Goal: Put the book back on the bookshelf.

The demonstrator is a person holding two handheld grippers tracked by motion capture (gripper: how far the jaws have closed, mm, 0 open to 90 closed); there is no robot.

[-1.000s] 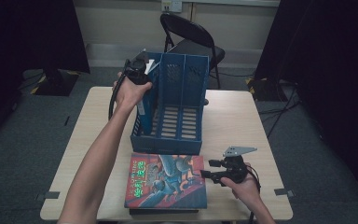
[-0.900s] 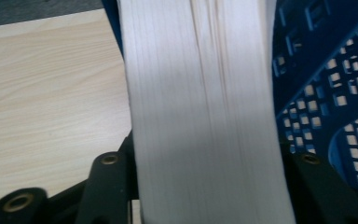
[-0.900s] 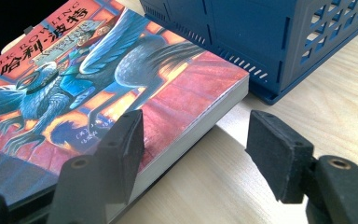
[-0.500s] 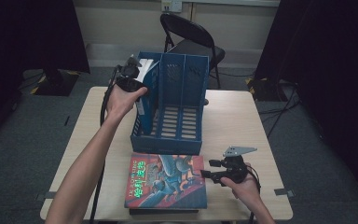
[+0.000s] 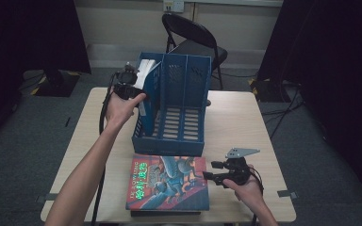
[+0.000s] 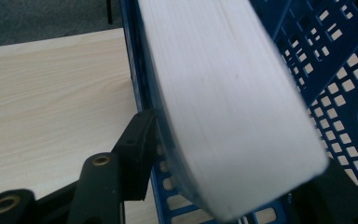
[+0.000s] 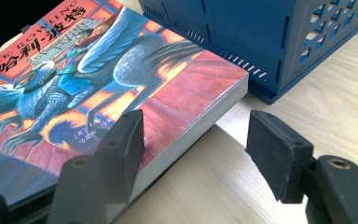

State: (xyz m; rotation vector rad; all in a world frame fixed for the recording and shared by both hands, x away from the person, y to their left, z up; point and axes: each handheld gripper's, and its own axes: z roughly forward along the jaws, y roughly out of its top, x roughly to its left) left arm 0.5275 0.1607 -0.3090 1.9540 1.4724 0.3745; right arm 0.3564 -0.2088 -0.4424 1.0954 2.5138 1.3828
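Note:
A thick book with white page edges stands tilted in the leftmost slot of the blue file holder. My left gripper is at the holder's upper left. The book is between its jaws, which have just been closing, and one jaw stands outside the holder's left wall. I see no pad pressing on the book. A colourful picture-cover book lies flat in front of the holder. My right gripper is open at that book's right edge, one jaw over the cover, the other over the table.
The light wooden table has bare room to the holder's right and left. A dark book lies under the colourful one at the front edge. The holder's middle and right slots hold nothing. A black folding chair stands behind the table.
My left hand has shifted a little left and down at the holder's corner, and the white book now shows standing in the left slot. The right gripper has stayed put.

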